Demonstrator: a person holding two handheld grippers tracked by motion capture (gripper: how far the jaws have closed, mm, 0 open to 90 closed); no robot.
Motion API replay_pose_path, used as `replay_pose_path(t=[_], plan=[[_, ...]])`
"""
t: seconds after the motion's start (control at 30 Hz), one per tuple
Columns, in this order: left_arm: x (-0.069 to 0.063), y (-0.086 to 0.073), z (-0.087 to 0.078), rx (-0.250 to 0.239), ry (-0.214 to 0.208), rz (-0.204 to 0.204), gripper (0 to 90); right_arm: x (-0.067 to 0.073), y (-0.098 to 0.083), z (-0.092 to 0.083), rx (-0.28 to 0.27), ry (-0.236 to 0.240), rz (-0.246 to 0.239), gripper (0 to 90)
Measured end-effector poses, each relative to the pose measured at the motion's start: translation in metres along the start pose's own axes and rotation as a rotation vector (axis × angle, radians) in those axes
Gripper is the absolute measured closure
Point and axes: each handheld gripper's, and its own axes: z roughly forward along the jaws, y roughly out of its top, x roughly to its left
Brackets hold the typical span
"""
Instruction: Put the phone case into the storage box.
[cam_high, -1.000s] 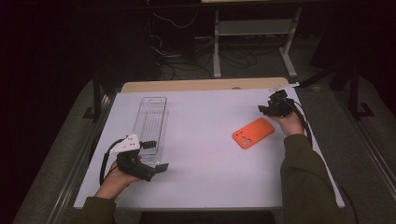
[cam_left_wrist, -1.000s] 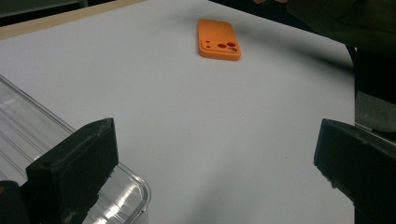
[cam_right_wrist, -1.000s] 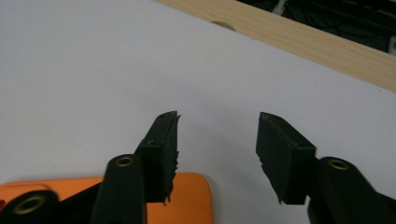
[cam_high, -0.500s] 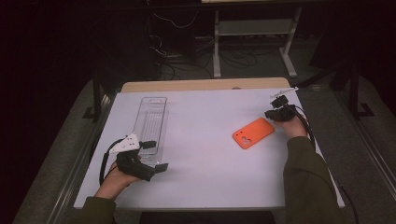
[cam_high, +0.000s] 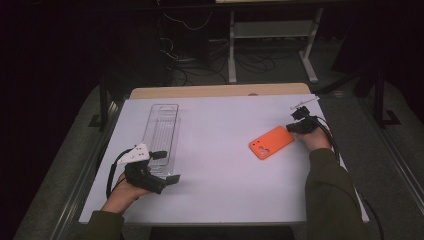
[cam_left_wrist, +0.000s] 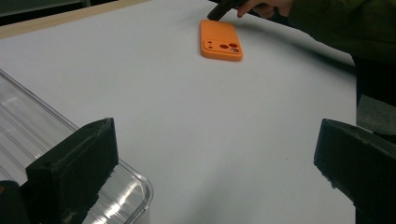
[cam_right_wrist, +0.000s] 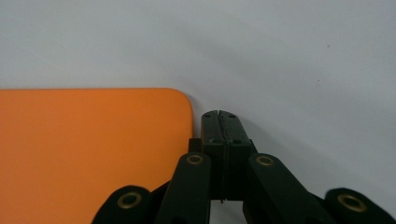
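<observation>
Progress is at the approach stage: right gripper (cam_right_wrist: 218, 116), jaws just pressed together on nothing, sits beside the corner of the orange phone case (cam_high: 271, 142) flat on the table (cam_high: 220, 190), unlifted; left gripper (cam_left_wrist: 210, 158) spread, idle by the clear tray (cam_high: 162, 131).

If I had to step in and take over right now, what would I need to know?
Right claw: shut on nothing, its jaws having just closed, tip down at the table beside a corner of the orange phone case.
Left claw: open and empty, near the end of the clear plastic tray.
The case lies flat, back side up, on the white table, apart from the tray.
Done: nothing moved yet.
Left: probably nudging or lifting the case with the right claw; the tray may be where it goes.
</observation>
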Motion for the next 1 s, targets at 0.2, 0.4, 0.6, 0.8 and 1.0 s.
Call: replay_pose_path(t=[0.2, 0.4, 0.6, 0.8, 1.0], plan=[[0.000, 0.000, 0.000, 0.001, 0.001, 0.003, 0.0, -0.001, -0.003, -0.002, 0.009, 0.026, 0.026, 88.2], [0.000, 0.000, 0.000, 0.001, 0.002, 0.002, 0.0, -0.002, -0.003, -0.002, 0.001, 0.034, 0.015, 88.2], [0.000, 0.000, 0.000, 0.001, 0.005, 0.000, 0.0, 0.002, -0.003, -0.003, 0.009, 0.046, 0.011, 88.3], [0.000, 0.001, 0.000, -0.001, 0.004, 0.007, 0.0, 0.012, -0.001, -0.002, 0.023, 0.059, -0.009, 88.3], [0.001, 0.001, -0.001, -0.005, 0.005, 0.007, 0.0, 0.021, 0.002, -0.001, 0.032, 0.075, -0.030, 88.3]])
